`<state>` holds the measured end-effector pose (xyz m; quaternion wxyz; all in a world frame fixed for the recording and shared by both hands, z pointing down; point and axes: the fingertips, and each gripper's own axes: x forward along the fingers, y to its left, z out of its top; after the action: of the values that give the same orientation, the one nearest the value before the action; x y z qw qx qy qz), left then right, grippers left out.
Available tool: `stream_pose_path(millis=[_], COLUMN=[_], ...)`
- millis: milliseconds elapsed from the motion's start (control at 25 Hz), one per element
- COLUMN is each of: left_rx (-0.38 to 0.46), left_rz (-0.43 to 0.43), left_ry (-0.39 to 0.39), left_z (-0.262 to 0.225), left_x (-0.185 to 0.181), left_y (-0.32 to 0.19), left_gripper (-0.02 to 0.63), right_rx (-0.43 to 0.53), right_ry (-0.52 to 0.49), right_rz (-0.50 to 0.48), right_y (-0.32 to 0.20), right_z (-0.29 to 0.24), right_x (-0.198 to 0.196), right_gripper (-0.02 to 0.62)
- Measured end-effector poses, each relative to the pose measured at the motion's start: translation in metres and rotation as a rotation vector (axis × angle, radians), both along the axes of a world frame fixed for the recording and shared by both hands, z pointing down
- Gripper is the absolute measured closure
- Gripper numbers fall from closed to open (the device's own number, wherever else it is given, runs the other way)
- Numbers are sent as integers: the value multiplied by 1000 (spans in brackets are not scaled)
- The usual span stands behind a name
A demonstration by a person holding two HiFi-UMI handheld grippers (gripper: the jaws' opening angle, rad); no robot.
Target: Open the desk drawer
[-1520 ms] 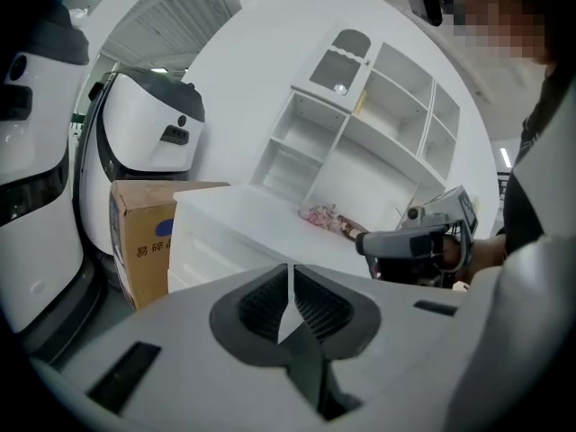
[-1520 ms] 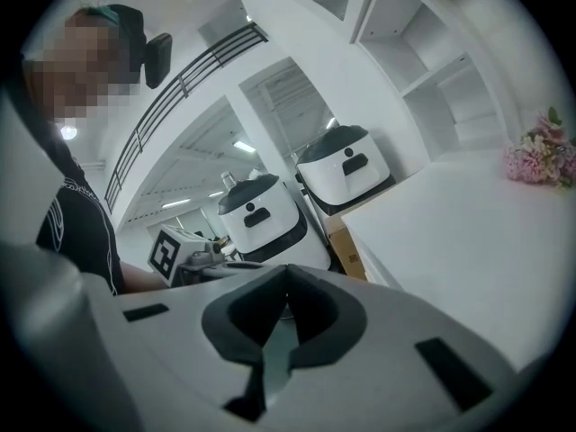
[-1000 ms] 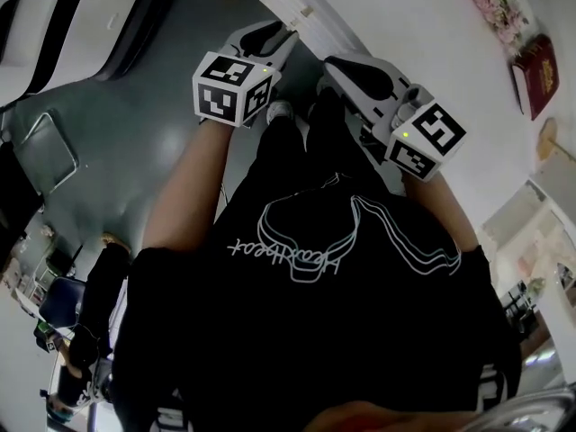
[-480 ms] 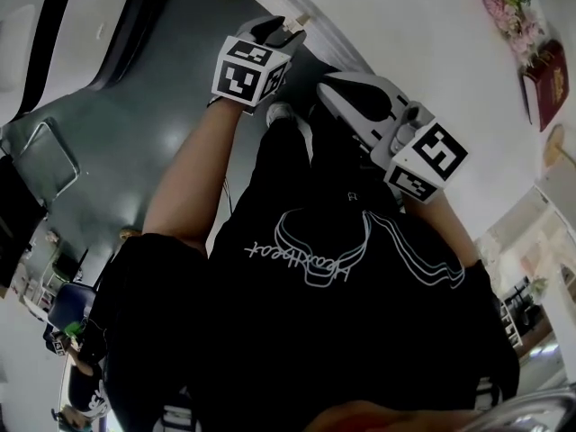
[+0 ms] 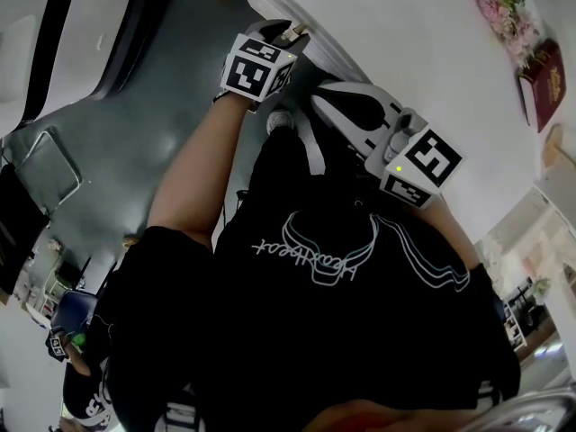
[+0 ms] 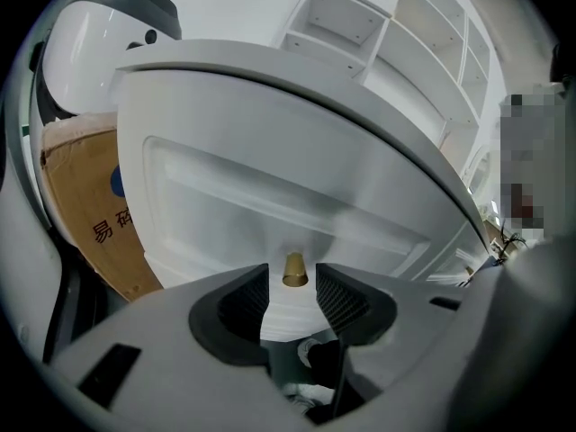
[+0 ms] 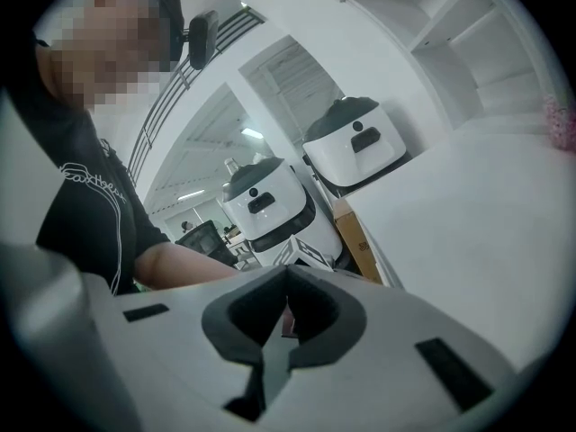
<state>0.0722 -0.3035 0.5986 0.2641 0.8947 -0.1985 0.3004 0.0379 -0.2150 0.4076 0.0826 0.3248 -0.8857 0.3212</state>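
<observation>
Having just spread its jaws, the left gripper has the gold knob between them at lower middle, untouched, and the drawer is not open yet.

"What kind of room is this looking like?"

"An open office or lab floor, I'm thinking. Strip lights are glowing in a panelled ceiling, a dark swivel chair is standing at the back, and the grey floor is shining."

"What is pointing to a lab?"

"White rounded machines with dark tops are standing beside a cardboard box. White open shelves are lining the wall, while pink flowers and a red book are lying on the white worktop."
</observation>
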Motion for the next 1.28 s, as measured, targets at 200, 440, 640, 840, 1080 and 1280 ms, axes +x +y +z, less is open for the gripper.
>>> stream_pose_path(millis=[200, 440, 640, 840, 1080, 1280], left_rx=[-3, 17, 23, 30, 34, 42], left_rz=[7, 25, 46, 48, 64, 91], left_ry=[-6, -14, -20, -24, -30, -32], left_z=[3, 2, 0, 1, 0, 1], left_x=[3, 5, 2, 1, -1, -1], left_y=[-1, 1, 2, 2, 3, 4], left_gripper=[495, 528, 531, 532, 532, 532], right_rx=[-2, -9, -7, -5, 0, 0], right_ry=[3, -7, -18, -24, -26, -21], right_rz=[-19, -42, -54, -57, -58, -56], right_y=[-1, -3, -3, -4, -7, -10], right_z=[-1, -1, -4, -5, -8, -8], right_x=[-1, -6, -12, -13, -16, -17], right_gripper=[591, 591, 591, 591, 591, 591])
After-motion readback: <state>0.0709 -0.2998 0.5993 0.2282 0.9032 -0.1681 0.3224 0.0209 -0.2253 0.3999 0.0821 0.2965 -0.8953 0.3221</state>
